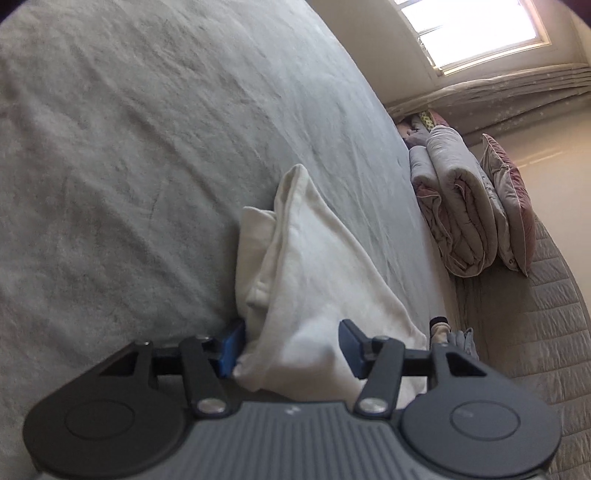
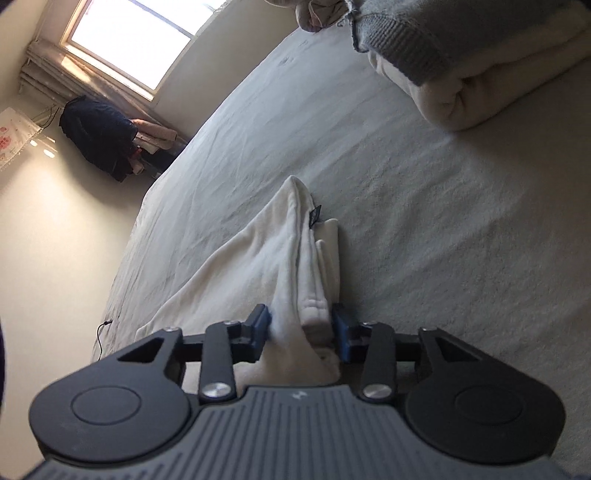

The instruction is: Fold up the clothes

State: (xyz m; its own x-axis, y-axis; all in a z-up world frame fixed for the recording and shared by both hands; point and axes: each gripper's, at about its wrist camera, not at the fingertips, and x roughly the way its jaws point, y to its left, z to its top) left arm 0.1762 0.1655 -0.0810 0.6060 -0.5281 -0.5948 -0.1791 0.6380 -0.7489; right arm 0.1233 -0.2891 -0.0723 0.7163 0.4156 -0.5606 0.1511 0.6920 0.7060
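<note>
A white fleece garment (image 1: 314, 266) lies bunched in a long ridge on the grey bed sheet (image 1: 129, 147). My left gripper (image 1: 291, 347) straddles its near end. The fold bulges loosely between the blue pads and spills past the right one, so the jaws stand open around it. In the right wrist view the same garment (image 2: 266, 251) tapers away to a point with a small black tag. My right gripper (image 2: 302, 330) has both pads pressed against the folded hem, shut on it.
Rolled quilts (image 1: 458, 206) and a pink pillow (image 1: 509, 199) sit at the bed's far edge under a window (image 1: 476, 29). A grey knit garment (image 2: 406, 40) rests on a folded cream blanket (image 2: 480, 92). A dark coat (image 2: 99, 136) hangs by the wall. A black cable (image 2: 101, 332) lies on the sheet.
</note>
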